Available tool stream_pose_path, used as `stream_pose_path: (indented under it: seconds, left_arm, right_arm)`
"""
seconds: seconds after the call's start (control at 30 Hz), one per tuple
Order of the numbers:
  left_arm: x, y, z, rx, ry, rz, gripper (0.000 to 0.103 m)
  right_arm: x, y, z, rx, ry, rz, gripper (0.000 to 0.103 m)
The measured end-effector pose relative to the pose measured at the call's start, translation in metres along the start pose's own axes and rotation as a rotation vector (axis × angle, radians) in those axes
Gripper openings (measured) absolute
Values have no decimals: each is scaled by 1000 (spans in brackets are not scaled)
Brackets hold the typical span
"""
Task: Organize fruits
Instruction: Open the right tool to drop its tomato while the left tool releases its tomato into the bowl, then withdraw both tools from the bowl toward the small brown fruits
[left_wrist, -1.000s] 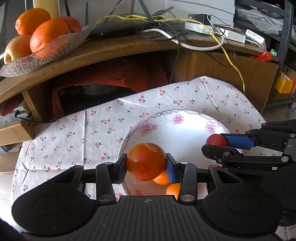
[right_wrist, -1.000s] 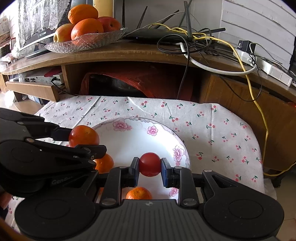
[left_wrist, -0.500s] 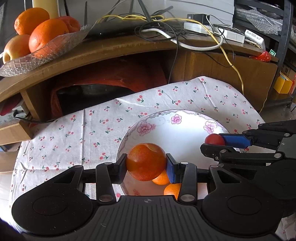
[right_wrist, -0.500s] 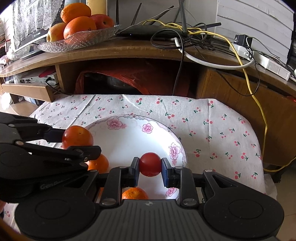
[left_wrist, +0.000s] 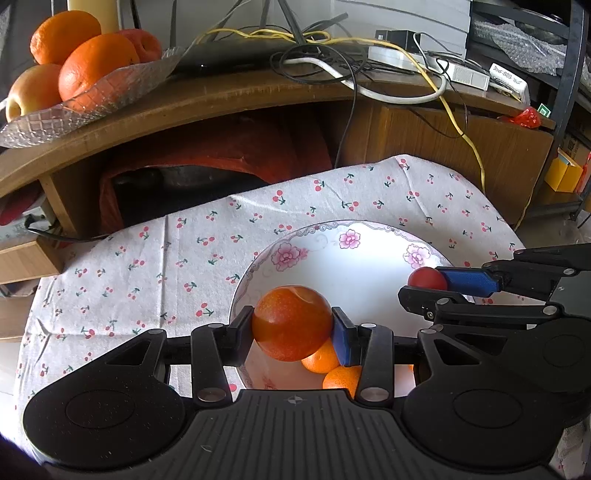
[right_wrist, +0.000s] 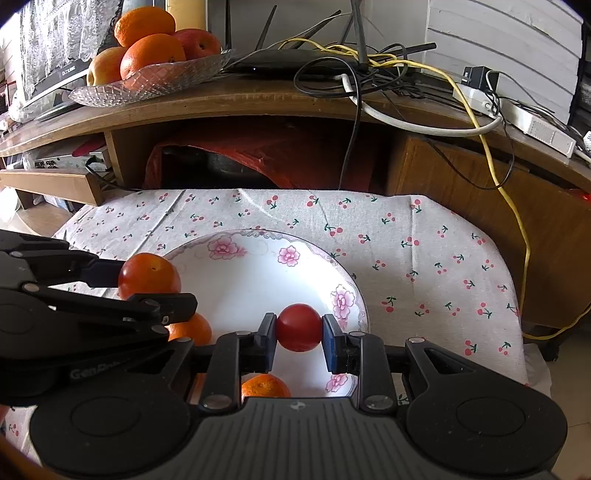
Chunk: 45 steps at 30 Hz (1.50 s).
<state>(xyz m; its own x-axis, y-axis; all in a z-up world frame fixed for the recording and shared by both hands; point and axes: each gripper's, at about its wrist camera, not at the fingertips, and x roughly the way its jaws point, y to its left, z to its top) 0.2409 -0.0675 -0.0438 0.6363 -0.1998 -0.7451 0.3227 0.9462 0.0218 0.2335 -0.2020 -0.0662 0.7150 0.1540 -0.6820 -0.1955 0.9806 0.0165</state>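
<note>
Two fruits held over the flowered plate, one per gripper; sorting judged about midway.

The left gripper (left_wrist: 293, 326) is closed on a large reddish-orange fruit (left_wrist: 291, 322), held above the plate's (right_wrist: 258, 280) left edge. The right gripper (right_wrist: 298, 328) is closed on a small red round fruit (right_wrist: 298, 327), held near the plate's right rim. Two small tangerines (left_wrist: 320, 360) are seen lying in the plate at its near edge, below the held fruit. Counted: two fruits gripped, two tangerines in the plate, one plate on the cherry-print cloth (right_wrist: 424, 243). On the wooden shelf (right_wrist: 221, 99) behind, a glass dish (right_wrist: 147, 83) with four fruits is seen at the left end. Release of both held fruits is judged still to be done; the intended destination cannot be told.
</note>
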Motion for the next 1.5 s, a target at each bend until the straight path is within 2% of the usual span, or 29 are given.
stream_pose_path:
  seconds: [0.2, 0.37, 0.63, 0.83, 1.03, 1.27, 1.5]
  left_arm:
    - [-2, -1, 1, -3, -10, -3, 52]
    - [-8, 0, 3, -3, -35, 1, 58]
    - [-10, -1, 3, -4, -39, -1, 59]
    - [-19, 0, 5, -11, -59, -7, 59]
    - [-32, 5, 3, -12, -79, -14, 64]
    - [-51, 14, -6, -6, -88, -7, 65]
    - [-78, 30, -33, 11, -75, 6, 65]
  right_arm:
    - [-3, -1, 0, 7, -5, -6, 29]
    - [-7, -2, 1, 18, -15, -8, 29]
    - [-10, -2, 0, 9, -17, -15, 30]
    - [-18, -3, 2, 21, -36, -22, 35]
    - [-27, 0, 1, 16, -52, -16, 39]
    - [-47, 8, -6, 3, -72, -5, 39]
    - [-73, 29, -23, -22, -66, 57, 39]
